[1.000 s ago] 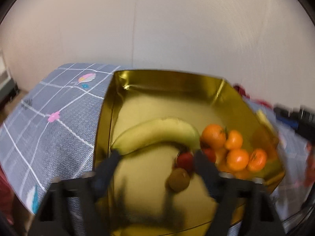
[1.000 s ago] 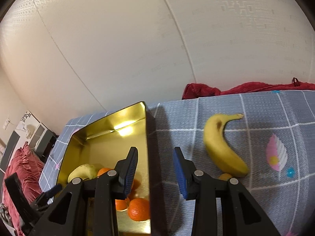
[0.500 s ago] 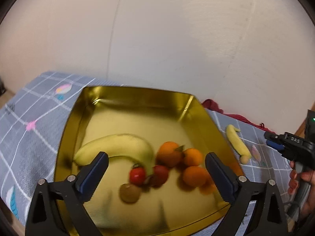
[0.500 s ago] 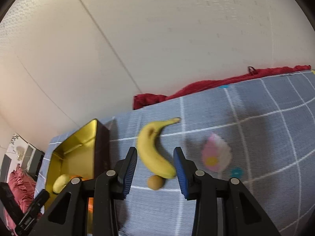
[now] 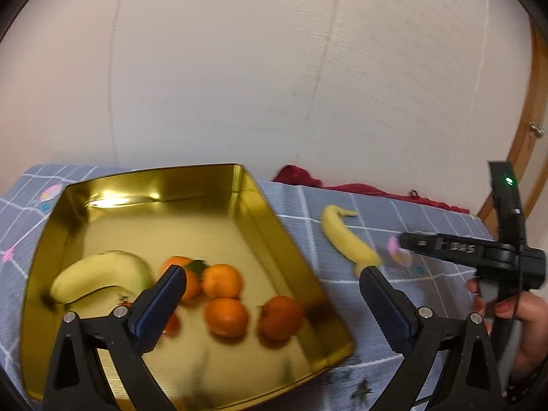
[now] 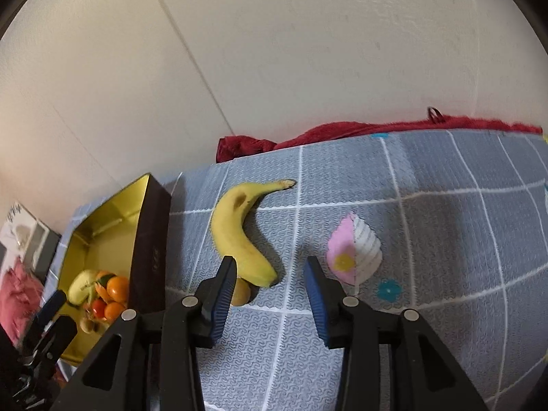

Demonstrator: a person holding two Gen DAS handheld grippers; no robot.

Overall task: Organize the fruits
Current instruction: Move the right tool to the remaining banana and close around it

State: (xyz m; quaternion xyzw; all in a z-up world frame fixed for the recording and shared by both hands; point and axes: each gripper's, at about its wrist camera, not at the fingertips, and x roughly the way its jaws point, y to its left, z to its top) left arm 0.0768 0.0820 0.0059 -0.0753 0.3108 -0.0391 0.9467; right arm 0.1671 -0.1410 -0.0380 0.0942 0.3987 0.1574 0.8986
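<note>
Fruits mostly sit inside the gold tin (image 5: 260, 202): a banana (image 5: 99, 275), mandarins (image 5: 222, 279) and small red ones. Outside on the grey checked cloth (image 6: 428, 239), a second banana (image 6: 236, 236) and a small brown fruit (image 6: 241, 293) remain, and both the right hand-held gripper (image 6: 270, 282) near them and the left hand-held gripper (image 5: 270, 294) over the tin are spread apart, empty.

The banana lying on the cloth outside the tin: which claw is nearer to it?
Right. The right claw hovers open at the banana's lower end; the left claw hangs open over the gold tin, beside it.

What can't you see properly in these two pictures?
- Small round brownish fruit: right wrist view, half hidden behind the right hand-held gripper finger; kind unclear.
- Small red fruits in the gold metal tray: left wrist view, blurred, behind the left hand-held gripper finger.
- Yellow banana in the tray: right wrist view, tiny, partly behind the tray wall.
</note>
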